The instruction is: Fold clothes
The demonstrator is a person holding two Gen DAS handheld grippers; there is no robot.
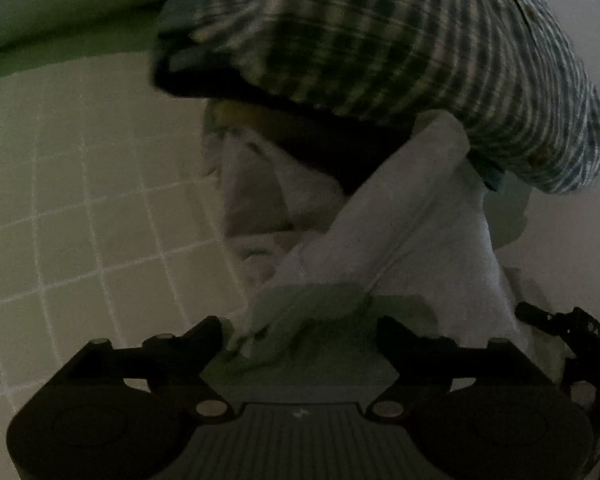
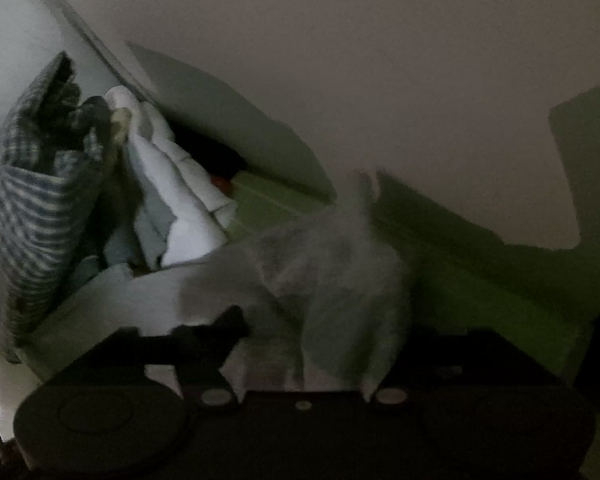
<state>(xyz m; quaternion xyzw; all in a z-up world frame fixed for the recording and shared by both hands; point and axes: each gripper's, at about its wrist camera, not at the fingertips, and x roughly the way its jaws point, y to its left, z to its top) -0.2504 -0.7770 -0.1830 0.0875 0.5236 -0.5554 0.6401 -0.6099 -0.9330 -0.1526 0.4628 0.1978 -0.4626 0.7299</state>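
Left wrist view: left gripper [image 1: 300, 340] spread, pale garment [image 1: 412, 240] running up-right from between its jaws; right gripper [image 2: 312, 344] spread, cloth bunched between.

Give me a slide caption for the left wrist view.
Left tool open over pale cloth, a plaid shirt heaped behind, tiled floor alongside.

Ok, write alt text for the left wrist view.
The left gripper stands open over a pale green cloth, part of a dim, rumpled heap of clothes. A white garment runs up to a blue-and-cream plaid shirt at the top. A cream grid-patterned surface fills the left; part of the other gripper shows at right.
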